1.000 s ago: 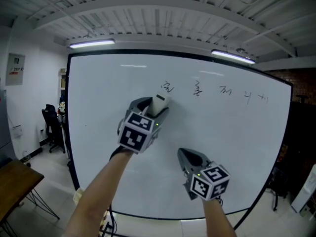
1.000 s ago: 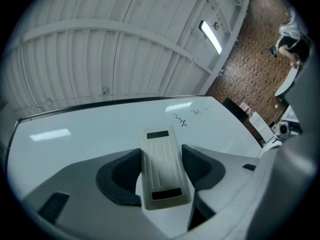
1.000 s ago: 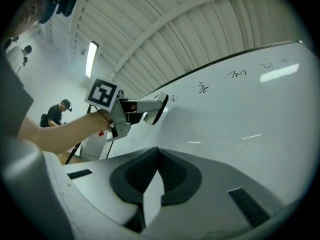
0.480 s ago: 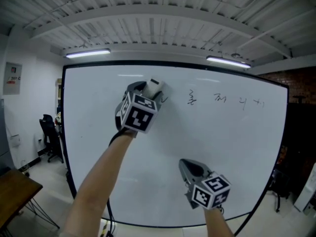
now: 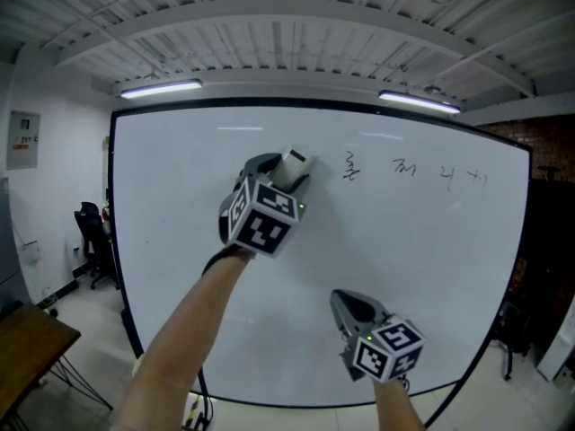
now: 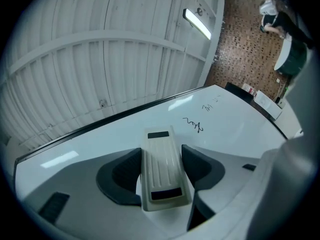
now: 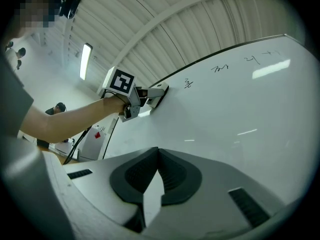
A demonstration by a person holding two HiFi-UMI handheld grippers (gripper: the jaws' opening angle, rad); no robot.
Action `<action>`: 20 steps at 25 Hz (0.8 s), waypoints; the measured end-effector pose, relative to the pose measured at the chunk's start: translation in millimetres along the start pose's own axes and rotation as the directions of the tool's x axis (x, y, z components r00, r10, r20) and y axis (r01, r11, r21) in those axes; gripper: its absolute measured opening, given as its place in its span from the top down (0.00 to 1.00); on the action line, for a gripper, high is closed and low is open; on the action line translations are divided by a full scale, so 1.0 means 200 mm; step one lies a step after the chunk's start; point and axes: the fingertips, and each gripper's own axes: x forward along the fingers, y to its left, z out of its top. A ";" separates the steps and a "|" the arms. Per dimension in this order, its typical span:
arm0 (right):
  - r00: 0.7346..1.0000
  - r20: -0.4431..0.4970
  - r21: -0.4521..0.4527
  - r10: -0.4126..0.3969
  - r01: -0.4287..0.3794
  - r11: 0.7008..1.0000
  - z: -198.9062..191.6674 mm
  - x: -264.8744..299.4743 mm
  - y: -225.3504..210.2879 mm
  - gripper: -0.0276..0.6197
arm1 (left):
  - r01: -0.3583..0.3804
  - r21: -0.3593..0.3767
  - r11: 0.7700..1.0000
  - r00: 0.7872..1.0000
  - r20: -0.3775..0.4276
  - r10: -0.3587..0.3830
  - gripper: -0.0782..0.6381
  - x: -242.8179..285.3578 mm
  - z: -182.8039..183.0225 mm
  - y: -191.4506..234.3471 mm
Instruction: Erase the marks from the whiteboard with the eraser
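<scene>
Since a second ago the left gripper (image 5: 280, 176) has climbed from below the leftmost character to sit over its spot. That character no longer shows; wiped or merely covered, I cannot tell.

Far left: an office chair (image 5: 92, 232) and a wooden table corner (image 5: 27, 330) stand beside the whiteboard (image 5: 180, 259), well apart from the work.

Left gripper: jaws pinch the cream eraser (image 5: 294, 163) by its long sides, with the ribbed back facing the gripper's camera. The eraser lies on the upper middle of the board, at the left end of the written line. Gripped this way, its wiping face seems to lie flat on the board, so a push along the line should sweep a full-width band.

Right of the eraser: four handwritten marks (image 5: 352, 166) run in a row toward the board's upper right, all intact. The nearest sits just beyond the eraser's leading end in the left gripper view.

Lower right: the right gripper (image 5: 349, 305) hangs low before the bare lower board, jaws pressed together on nothing. Judged idle, held low to leave the wiping path clear.

Task looks early: one character addressed at most.
</scene>
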 end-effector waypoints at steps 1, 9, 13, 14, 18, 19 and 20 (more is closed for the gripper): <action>1.000 -0.001 0.005 0.000 0.000 1.000 -0.01 0.00 0.00 0.96 | 0.019 -0.002 1.000 1.000 -0.006 -0.019 0.53 0.00 -0.01 -0.04; 1.000 -0.011 0.023 0.015 -0.015 1.000 -0.06 0.01 0.04 0.96 | 0.096 0.015 0.995 0.995 -0.043 -0.095 0.53 0.00 -0.05 -0.22; 1.000 -0.009 0.028 0.005 -0.005 1.000 -0.06 -0.01 0.02 0.96 | 0.081 -0.021 0.996 0.996 -0.043 -0.082 0.53 0.01 -0.05 -0.18; 1.000 -0.009 0.029 0.002 -0.002 1.000 -0.07 -0.02 0.01 0.96 | 0.073 -0.030 0.997 0.997 -0.039 -0.074 0.53 0.01 -0.04 -0.16; 1.000 -0.010 0.033 -0.010 0.010 0.999 -0.07 -0.04 0.00 0.96 | 0.010 -0.071 0.997 1.000 -0.028 -0.012 0.53 0.00 -0.02 0.01; 1.000 -0.008 0.035 -0.014 0.014 0.999 -0.07 -0.04 -0.01 0.96 | -0.011 -0.083 0.997 1.000 -0.023 0.009 0.53 -0.01 -0.02 0.06; 1.000 -0.007 0.038 -0.019 0.019 0.999 -0.08 -0.04 -0.01 0.96 | -0.029 -0.094 0.995 0.999 -0.018 0.028 0.53 -0.01 -0.02 0.12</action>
